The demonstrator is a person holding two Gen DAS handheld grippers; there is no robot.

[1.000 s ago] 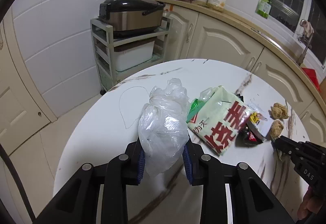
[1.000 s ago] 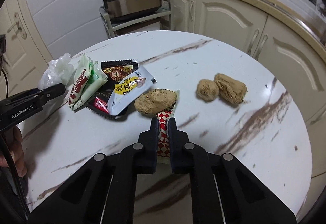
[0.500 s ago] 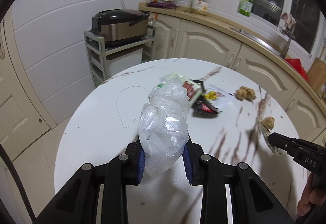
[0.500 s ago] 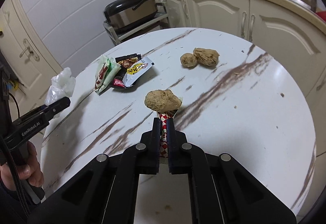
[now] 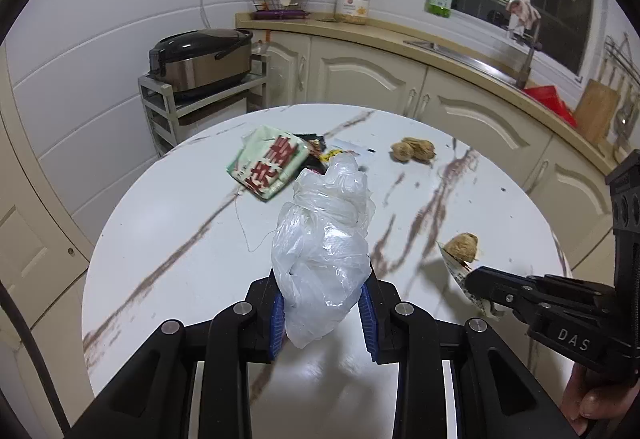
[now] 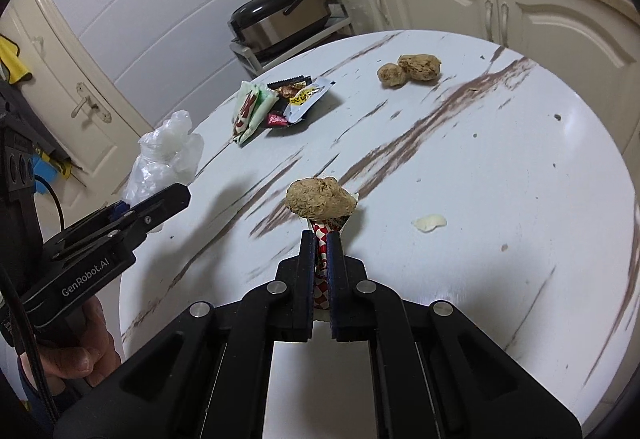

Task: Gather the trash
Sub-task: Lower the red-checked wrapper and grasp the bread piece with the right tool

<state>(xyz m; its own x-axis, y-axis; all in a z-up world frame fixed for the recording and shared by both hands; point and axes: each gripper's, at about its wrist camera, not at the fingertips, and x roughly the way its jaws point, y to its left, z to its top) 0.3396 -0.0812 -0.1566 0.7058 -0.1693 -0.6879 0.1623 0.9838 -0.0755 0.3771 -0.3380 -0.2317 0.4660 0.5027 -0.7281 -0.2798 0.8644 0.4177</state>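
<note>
My left gripper (image 5: pixel 322 313) is shut on a crumpled clear plastic bag (image 5: pixel 324 239), held above the round marble table (image 5: pixel 168 239). The same bag (image 6: pixel 166 155) and the left gripper (image 6: pixel 176 199) show at the left of the right wrist view. My right gripper (image 6: pixel 321 239) is shut on a red-and-white checked wrapper (image 6: pixel 320 259) with a brown crumpled paper ball (image 6: pixel 320 199) on its top end. That wrapper (image 5: pixel 460 271) and the right gripper (image 5: pixel 476 279) appear at the right of the left wrist view. A pile of snack wrappers (image 6: pixel 276 107) lies farther back.
Two more brown paper balls (image 6: pixel 412 69) lie at the far side of the table, and a small white scrap (image 6: pixel 429 222) to the right. A rice cooker (image 5: pixel 200 57) stands on a shelf cart behind the table, beside cream cabinets (image 5: pixel 360 79). A hand (image 6: pixel 76 351) holds the left gripper.
Both grippers have pulled back from the wrapper pile toward the table's near edge, each keeping its load. The wrapper with the paper ball on it has been lifted off the table.
</note>
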